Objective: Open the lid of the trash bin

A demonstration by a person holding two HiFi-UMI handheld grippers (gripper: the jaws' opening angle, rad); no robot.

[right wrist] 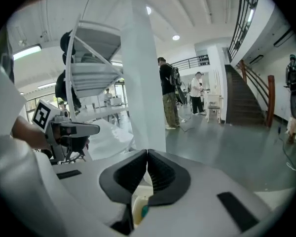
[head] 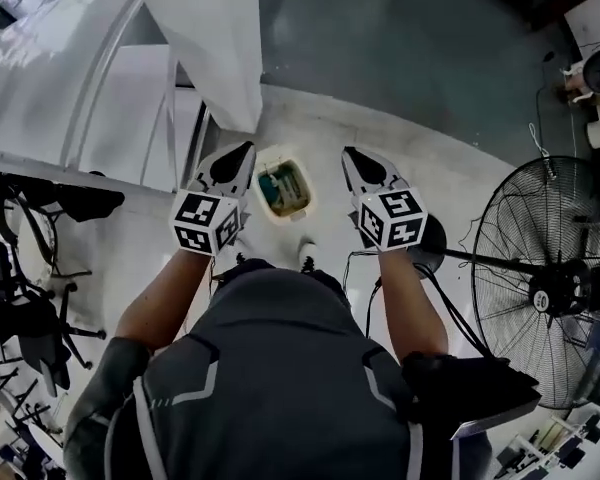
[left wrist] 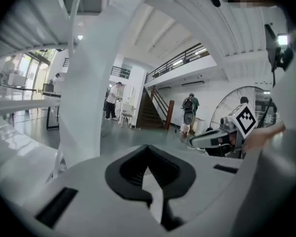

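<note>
The trash bin point(head: 283, 190) is a small cream bin on the pale floor just ahead of the person, between the two grippers. Inside its cream rim I see something teal and dark; where the lid sits I cannot tell. My left gripper point(head: 247, 150) hangs above the floor left of the bin, jaws shut and empty point(left wrist: 148, 147). My right gripper point(head: 348, 154) hangs right of the bin, also shut with nothing held point(right wrist: 147, 153). Through the gap under the right jaws a bit of the cream bin point(right wrist: 139, 207) shows. Neither gripper touches the bin.
A white pillar point(head: 212, 43) rises just behind the bin. A large standing fan point(head: 550, 290) with its dark round base point(head: 428, 240) is at the right. Black office chairs point(head: 30, 313) stand at the left. Several people stand far off point(right wrist: 167, 95).
</note>
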